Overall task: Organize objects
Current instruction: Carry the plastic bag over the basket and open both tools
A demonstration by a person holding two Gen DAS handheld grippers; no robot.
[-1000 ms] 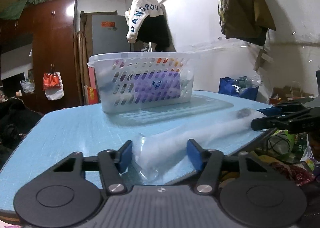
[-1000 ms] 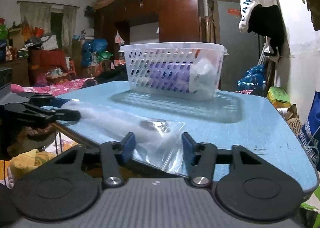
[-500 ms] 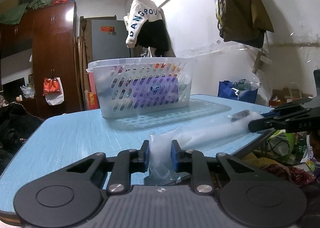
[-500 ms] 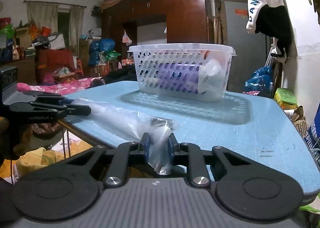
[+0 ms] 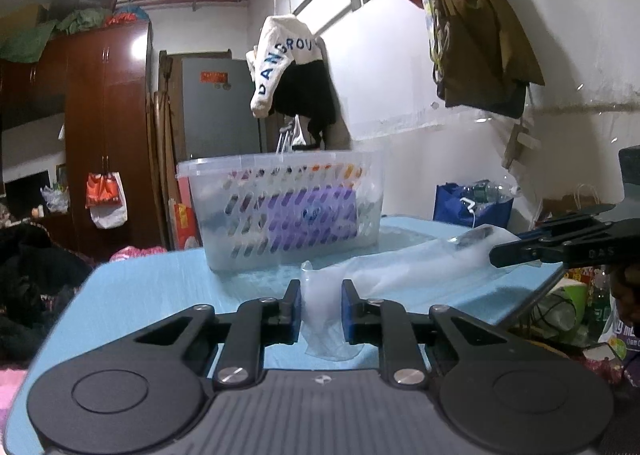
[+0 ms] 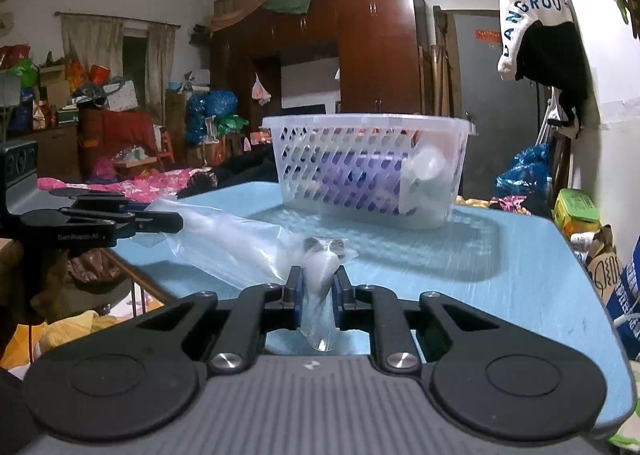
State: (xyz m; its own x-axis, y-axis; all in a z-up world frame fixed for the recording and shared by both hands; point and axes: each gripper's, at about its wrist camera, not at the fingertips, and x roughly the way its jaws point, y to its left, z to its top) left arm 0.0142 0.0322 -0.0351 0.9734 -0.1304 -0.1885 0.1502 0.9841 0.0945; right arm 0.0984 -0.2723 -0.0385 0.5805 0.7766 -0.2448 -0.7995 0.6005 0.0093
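Between both grippers (image 5: pixel 321 305) (image 6: pixel 316 289), each pinching one end, plastic bag (image 6: pixel 240 243) stretched lengthwise.

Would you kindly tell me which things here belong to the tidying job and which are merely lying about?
Job:
- clear plastic bag, clamped at each end
- left tool
- right tool
- white basket
- blue table

Lying about:
- hanging white garment
- wardrobe
- blue bag
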